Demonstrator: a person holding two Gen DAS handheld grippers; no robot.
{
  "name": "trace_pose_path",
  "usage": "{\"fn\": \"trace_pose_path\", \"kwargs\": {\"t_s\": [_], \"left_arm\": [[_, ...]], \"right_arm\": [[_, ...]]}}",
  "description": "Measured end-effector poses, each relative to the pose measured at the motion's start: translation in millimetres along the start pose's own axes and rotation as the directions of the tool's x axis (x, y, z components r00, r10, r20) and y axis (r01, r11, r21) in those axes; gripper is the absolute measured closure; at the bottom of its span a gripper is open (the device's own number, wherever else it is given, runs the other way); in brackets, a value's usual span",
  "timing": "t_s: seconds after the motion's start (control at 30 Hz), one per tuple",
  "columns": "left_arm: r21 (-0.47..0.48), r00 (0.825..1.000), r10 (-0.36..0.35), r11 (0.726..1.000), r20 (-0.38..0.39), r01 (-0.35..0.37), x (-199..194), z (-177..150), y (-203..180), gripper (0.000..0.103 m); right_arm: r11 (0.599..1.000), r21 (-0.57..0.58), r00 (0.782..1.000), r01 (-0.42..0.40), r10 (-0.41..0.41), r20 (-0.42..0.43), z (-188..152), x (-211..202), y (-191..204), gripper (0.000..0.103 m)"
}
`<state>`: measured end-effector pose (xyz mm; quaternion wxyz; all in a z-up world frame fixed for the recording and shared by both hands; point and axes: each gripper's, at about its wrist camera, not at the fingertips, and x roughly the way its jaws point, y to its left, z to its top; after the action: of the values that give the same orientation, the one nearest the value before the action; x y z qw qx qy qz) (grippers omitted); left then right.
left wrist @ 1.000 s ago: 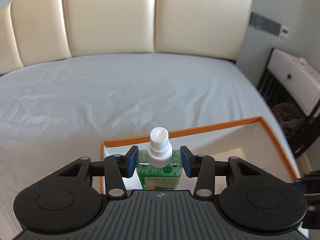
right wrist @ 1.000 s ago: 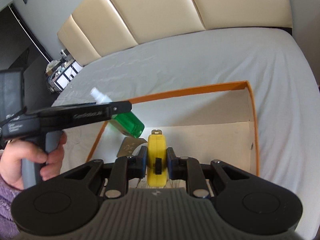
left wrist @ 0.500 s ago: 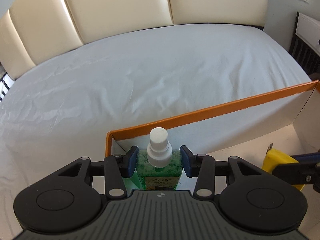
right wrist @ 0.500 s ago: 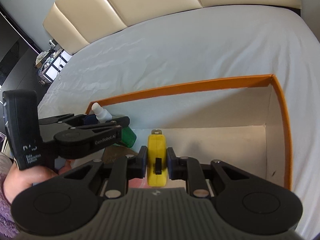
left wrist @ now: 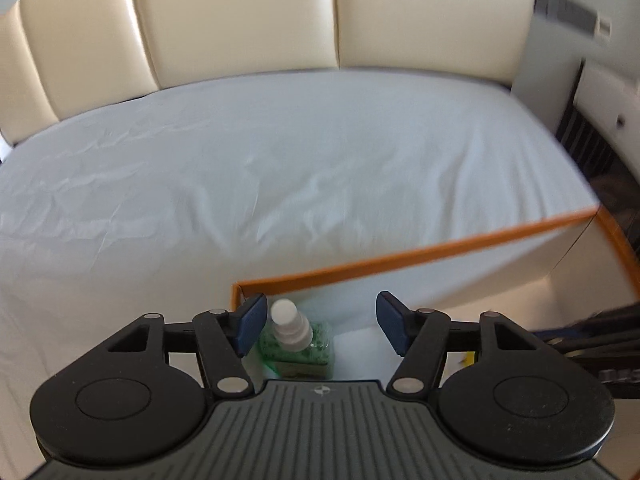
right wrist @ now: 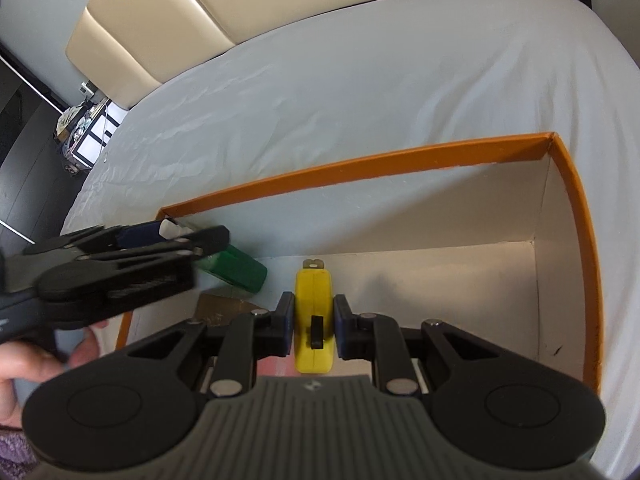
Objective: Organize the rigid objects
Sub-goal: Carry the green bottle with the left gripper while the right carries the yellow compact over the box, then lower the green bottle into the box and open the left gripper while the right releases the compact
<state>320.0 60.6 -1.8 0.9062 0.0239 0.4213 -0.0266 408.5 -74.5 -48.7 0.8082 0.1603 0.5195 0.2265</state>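
Opening my left gripper [left wrist: 318, 326] around the green bottle [left wrist: 298, 342] in the box [right wrist: 360, 168] corner, I risk tipping it; my right gripper [right wrist: 313, 326] clamps the yellow tape measure [right wrist: 313, 316], which could knock it.

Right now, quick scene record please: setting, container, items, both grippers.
setting: bed with a pale sheet, cream padded headboard behind
container: open box with an orange rim, resting on the bed
item 1: green bottle with a white cap, in the box's left corner
item 2: yellow tape measure, over the box floor
left gripper: opening, fingers clear of the bottle between them
right gripper: shut on the tape measure
also in box: brown flat piece, unclear what
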Motion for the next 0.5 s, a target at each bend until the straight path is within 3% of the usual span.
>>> {"fn": "trace_pose_path", "kwargs": {"t_s": [0.1, 0.17, 0.27, 0.37, 0.5], "left_arm": [[-0.103, 0.998, -0.035, 0.994, 0.056, 0.041, -23.1, 2.9, 20.2, 0.029], [-0.142, 0.997, -0.022, 0.989, 0.072, 0.032, -33.4, 1.9, 30.5, 0.029], [-0.179, 1.0, -0.005, 0.984, 0.019, 0.008, -32.5, -0.6, 43.6, 0.033], [-0.233, 0.997, -0.065, 0.971, -0.041, 0.054, -25.8, -9.6, 53.8, 0.04], [-0.234, 0.994, -0.079, 0.97, -0.079, 0.058, -17.7, -23.4, 57.9, 0.053]], "right_arm": [[1.0, -0.008, 1.0, -0.001, 0.001, 0.005, 5.4, 6.6, 7.8, 0.085], [1.0, -0.016, 1.0, 0.0, 0.0, 0.006, 9.3, 13.5, 15.5, 0.084], [1.0, -0.008, 1.0, -0.012, 0.012, -0.005, 15.7, 29.5, 25.1, 0.085], [1.0, -0.006, 1.0, 0.006, -0.006, -0.029, 18.1, 47.9, 31.8, 0.084], [0.999, -0.013, 0.998, 0.041, -0.041, -0.05, 19.6, 68.5, 37.7, 0.085]]}}
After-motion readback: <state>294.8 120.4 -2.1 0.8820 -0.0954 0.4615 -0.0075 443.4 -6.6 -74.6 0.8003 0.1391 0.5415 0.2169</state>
